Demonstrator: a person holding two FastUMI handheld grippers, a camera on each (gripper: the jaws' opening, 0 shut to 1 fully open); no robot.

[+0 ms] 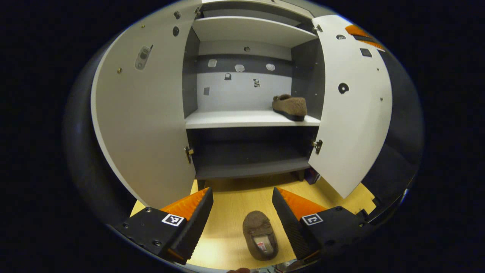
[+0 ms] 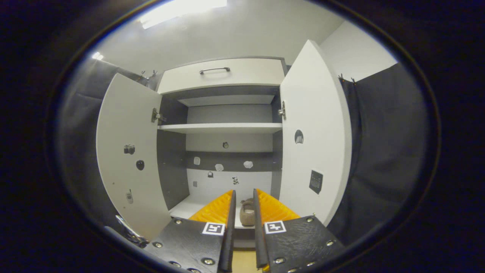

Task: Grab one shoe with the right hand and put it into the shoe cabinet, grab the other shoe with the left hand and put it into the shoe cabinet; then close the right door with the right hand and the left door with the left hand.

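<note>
we note left tool (image 1: 242, 212) wide above floor shoe (image 1: 260, 235); right tool (image 2: 242, 212) narrow, empty; second shoe (image 1: 290, 107) shelved.

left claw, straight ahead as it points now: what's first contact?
Likely the brown shoe on the wooden floor, lying between the open left claw fingers and ahead of them. Depth is unclear, so the distance is uncertain.

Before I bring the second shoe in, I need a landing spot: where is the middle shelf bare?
The middle shelf lies bare from the left wall to the shoe at its right end. Crowded only there. The dark lower shelf also looks bare.
</note>
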